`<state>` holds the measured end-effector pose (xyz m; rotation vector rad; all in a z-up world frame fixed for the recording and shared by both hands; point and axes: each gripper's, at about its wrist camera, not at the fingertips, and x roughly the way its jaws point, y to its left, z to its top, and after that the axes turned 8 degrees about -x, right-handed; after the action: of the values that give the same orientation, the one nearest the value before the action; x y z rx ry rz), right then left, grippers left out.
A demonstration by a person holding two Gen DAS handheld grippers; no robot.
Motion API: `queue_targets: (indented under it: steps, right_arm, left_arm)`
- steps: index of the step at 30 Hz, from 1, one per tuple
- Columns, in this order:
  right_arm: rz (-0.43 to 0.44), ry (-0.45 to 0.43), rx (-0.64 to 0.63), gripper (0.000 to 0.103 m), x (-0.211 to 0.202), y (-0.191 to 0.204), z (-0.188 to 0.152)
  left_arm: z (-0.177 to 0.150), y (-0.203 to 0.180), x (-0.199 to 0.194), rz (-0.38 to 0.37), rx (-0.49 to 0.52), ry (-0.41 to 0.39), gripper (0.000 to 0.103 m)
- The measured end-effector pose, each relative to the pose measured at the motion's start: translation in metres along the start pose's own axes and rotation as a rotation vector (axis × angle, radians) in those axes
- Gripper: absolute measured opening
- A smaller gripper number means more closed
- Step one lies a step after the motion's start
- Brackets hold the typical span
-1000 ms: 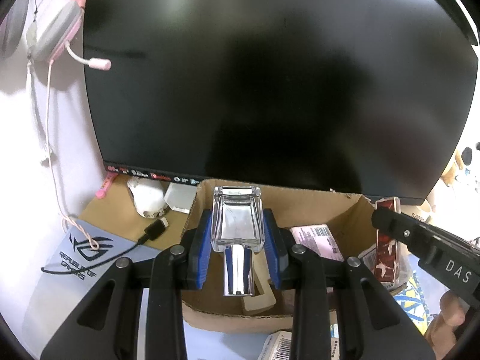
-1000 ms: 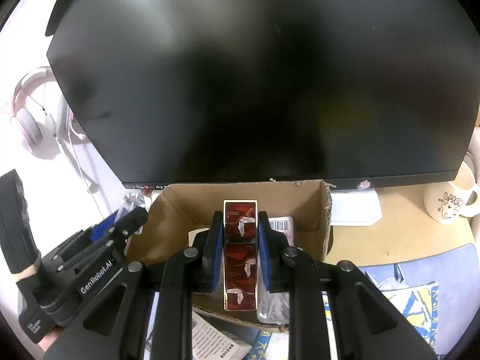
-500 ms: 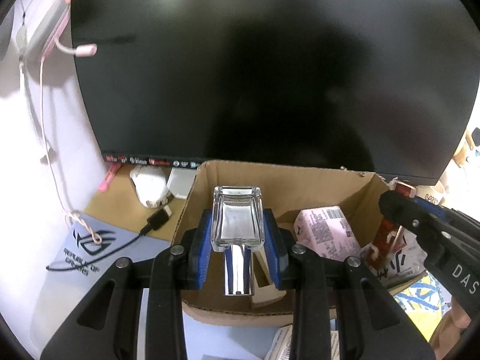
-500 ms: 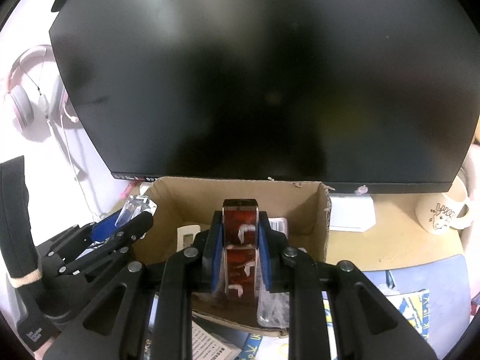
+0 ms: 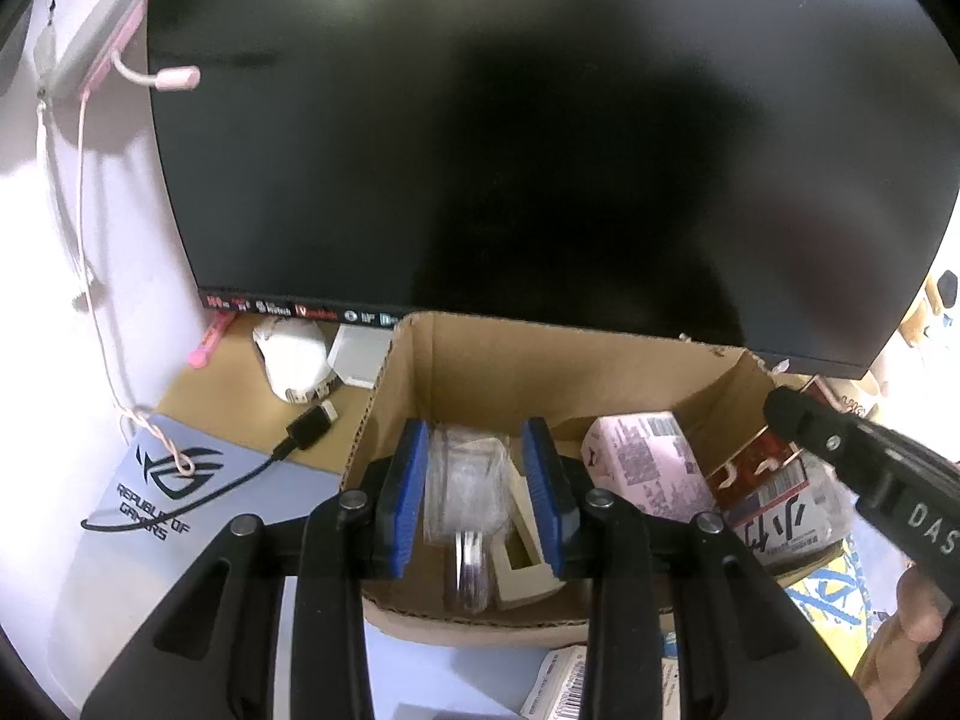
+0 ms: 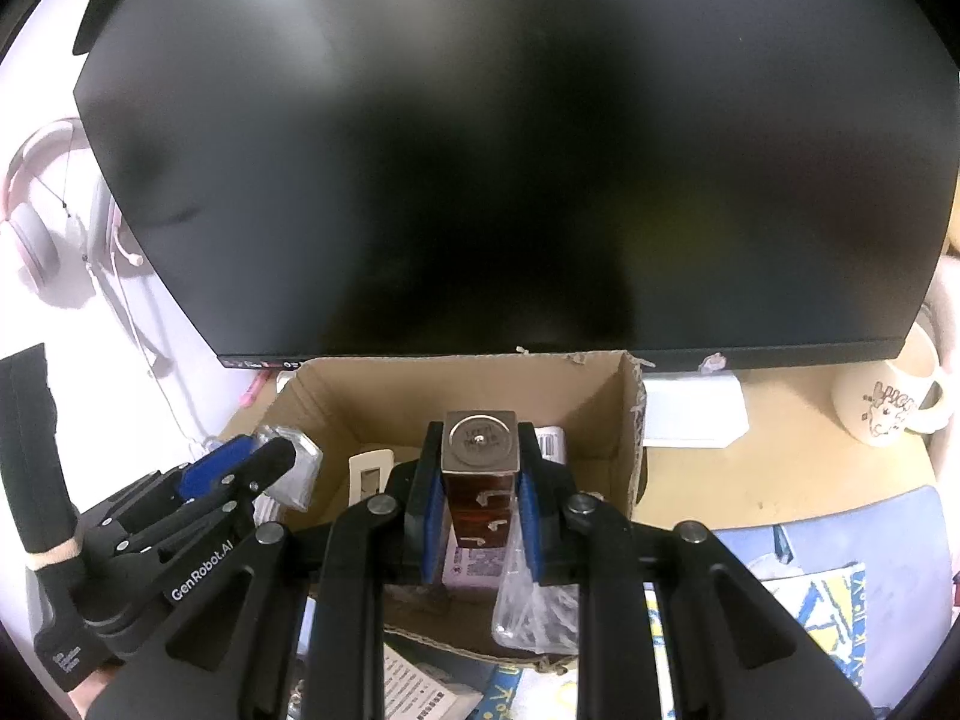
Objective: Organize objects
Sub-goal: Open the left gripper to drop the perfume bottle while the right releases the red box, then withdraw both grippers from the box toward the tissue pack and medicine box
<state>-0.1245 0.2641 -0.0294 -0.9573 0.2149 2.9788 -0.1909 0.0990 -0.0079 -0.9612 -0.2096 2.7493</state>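
Note:
An open cardboard box (image 5: 510,360) (image 6: 480,378) stands in front of a black monitor. My left gripper (image 5: 474,438) (image 6: 264,462) hangs over the box's left part. A clear glass bottle (image 5: 465,480) with a silver cap sits blurred between the blue pads, low toward the box floor, with a slim gap at the right pad. My right gripper (image 6: 480,429) (image 5: 786,408) is shut on a dark red patterned box (image 6: 483,504) (image 5: 756,468) with a silver top, held over the cardboard box's right part. A pink carton (image 5: 642,456) and a small white box (image 5: 528,564) lie inside.
The monitor (image 5: 510,150) rises close behind the box. A pink headset (image 6: 36,228) hangs at left; a cable (image 5: 300,432) and a mouse pad (image 5: 180,480) lie left of the box. A mug (image 6: 882,414) stands at right. Papers and a plastic bag (image 6: 528,612) crowd the front edge.
The glass bottle has gone from sharp and high between the left pads to blurred and lower. The red box has tipped so its silver top faces the right camera.

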Motion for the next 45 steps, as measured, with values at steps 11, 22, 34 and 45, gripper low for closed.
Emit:
queue_targets:
  steps: [11,22,34,45]
  right_arm:
    - [0.025,-0.018,-0.013,0.03,-0.01,0.004,0.002]
    - [0.004,-0.026,-0.011,0.097,-0.017,0.005,0.003]
    - [0.06,0.05,0.12,0.102,-0.021,-0.017,-0.002]
    - [0.036,0.124,0.038,0.103,-0.038,-0.005,-0.007]
  left_arm:
    - [0.007,-0.004,-0.019,0.055,0.024,-0.042,0.059]
    - [0.015,0.01,-0.031,0.22,0.013,-0.084,0.103]
    - [0.021,0.031,-0.045,0.221,-0.094,-0.045,0.103]
    - [0.023,0.027,-0.081,0.194,-0.137,-0.075,0.103]
